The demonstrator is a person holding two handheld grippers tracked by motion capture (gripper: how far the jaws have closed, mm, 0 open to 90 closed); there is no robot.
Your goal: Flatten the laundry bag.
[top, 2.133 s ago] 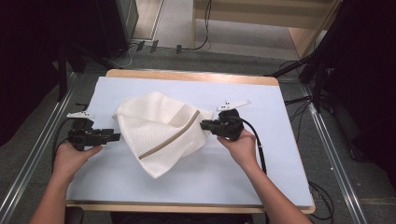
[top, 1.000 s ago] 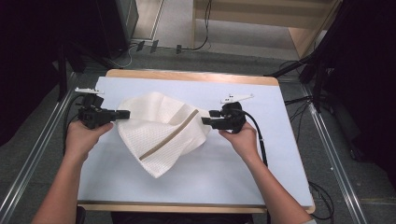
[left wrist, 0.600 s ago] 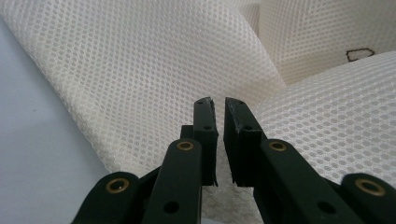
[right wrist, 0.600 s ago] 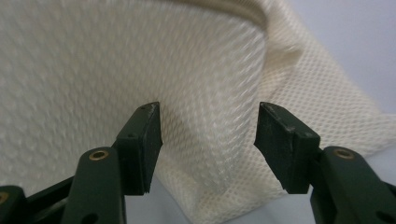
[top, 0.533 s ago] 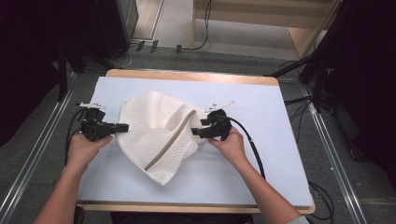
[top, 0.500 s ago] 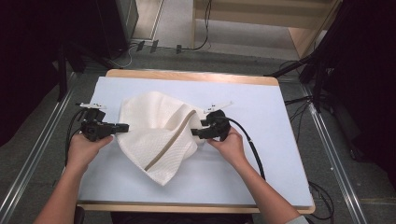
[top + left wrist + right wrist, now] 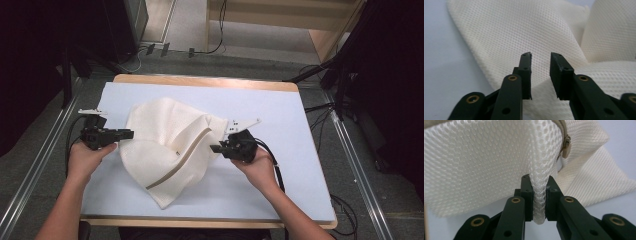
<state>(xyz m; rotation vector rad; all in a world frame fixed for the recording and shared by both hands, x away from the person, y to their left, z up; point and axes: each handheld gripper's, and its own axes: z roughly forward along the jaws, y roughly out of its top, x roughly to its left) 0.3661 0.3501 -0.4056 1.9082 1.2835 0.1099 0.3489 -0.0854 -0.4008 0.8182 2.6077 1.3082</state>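
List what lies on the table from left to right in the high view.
Left tool, jaws open at the bag's left edge → cream mesh bag with its tan zipper strip → right tool, shut on a fold of the bag → bare blue table top.

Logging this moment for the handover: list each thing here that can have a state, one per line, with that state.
Mesh bag: crumpled on the table, right edge lifted and pinched.
Zipper: cannot tell if closed.
Left gripper: open, at the bag's left edge, gripping nothing.
Right gripper: shut on a fold of mesh.
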